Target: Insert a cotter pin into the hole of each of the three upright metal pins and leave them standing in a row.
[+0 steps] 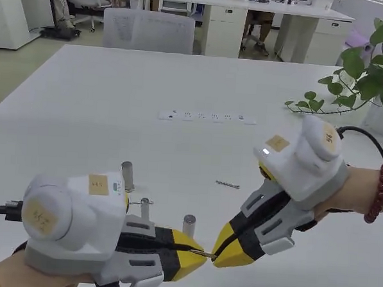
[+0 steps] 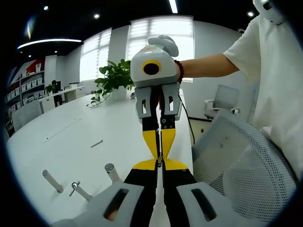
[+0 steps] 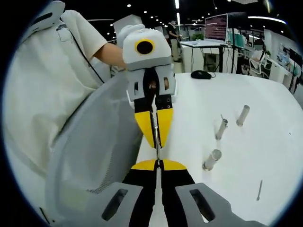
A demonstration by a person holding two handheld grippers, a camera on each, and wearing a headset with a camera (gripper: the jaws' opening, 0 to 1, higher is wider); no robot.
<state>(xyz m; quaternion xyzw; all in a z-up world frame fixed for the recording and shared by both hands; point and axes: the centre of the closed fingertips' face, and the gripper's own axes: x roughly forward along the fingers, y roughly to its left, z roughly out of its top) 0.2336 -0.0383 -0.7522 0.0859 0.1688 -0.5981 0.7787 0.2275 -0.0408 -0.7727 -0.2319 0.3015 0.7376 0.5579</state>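
Three upright metal pins stand in a slanted row on the white table. The middle pin carries a cotter pin through its top. My left gripper and right gripper meet tip to tip in front of the nearest pin. A small cotter pin bridges their tips, and both sets of jaws are shut on it. In their own views the left gripper and right gripper face each other. A spare cotter pin lies flat farther back.
A white power strip lies mid-table. A potted plant stands at the right edge. A mesh chair sits close behind the table's near edge, and another chair stands at the far side.
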